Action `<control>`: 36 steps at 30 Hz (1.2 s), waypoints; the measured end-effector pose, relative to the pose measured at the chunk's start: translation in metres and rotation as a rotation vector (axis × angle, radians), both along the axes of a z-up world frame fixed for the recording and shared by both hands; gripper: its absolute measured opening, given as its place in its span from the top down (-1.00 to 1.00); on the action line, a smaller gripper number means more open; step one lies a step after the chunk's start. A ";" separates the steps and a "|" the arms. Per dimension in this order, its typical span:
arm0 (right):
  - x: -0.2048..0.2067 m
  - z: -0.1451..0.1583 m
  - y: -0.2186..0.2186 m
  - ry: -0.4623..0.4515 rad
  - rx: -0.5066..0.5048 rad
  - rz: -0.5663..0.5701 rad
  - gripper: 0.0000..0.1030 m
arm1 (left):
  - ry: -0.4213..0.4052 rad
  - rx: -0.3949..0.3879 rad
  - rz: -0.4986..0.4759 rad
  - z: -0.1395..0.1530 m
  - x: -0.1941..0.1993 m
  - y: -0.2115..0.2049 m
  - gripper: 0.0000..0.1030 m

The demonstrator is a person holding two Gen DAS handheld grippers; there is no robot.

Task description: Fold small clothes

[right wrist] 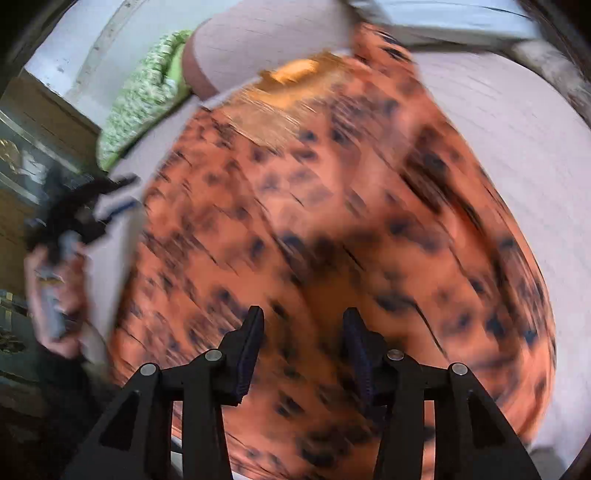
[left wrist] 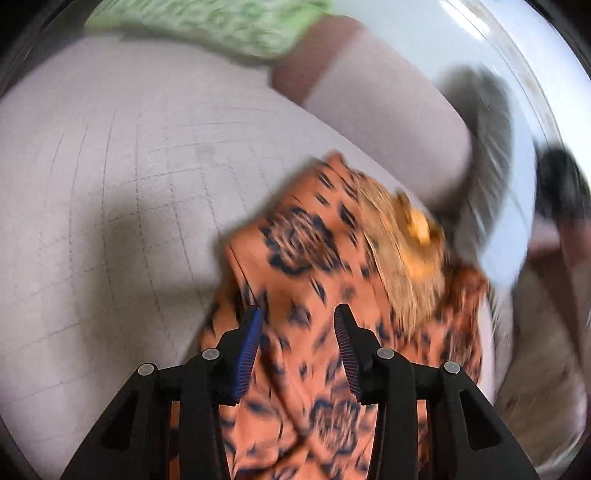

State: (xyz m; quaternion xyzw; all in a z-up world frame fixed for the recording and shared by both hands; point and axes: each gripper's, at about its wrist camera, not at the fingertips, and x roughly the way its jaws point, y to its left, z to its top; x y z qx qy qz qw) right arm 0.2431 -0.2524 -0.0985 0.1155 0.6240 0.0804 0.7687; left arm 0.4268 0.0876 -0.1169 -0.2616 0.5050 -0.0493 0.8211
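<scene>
Both wrist views are smeared with motion blur, so fine detail is lost. The left gripper [left wrist: 299,314] points down over an orange cloth garment with dark navy flower and speckle print [left wrist: 314,266], its jaws standing apart with nothing pinched between them — the printed cloth simply lies below the gap. The garment sits on a pale grey-lilac quilted surface with a stitched grid [left wrist: 110,177], bunched toward the near right in this view, with a golden-yellow trimmed patch [left wrist: 413,229] along its far right edge. To the left the quilted surface lies bare and wide, open room right up to a green-and-white patterned cloth [left wrist: 221,26] at the far edge. From the right wrist, the right gripper [right wrist: 303,325] also has its jaws apart, hovering over the orange garment, which fills most of that view; bare quilted cover shows to the right of its curved edge. At the left edge a hand [right wrist: 48,295] grips the other black tool, just past the garment's left border.
</scene>
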 end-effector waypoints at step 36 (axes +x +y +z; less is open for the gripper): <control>-0.070 0.039 -0.006 -0.314 -0.085 -0.066 -0.43 | -0.198 0.489 -0.152 0.030 -0.247 -0.078 -0.09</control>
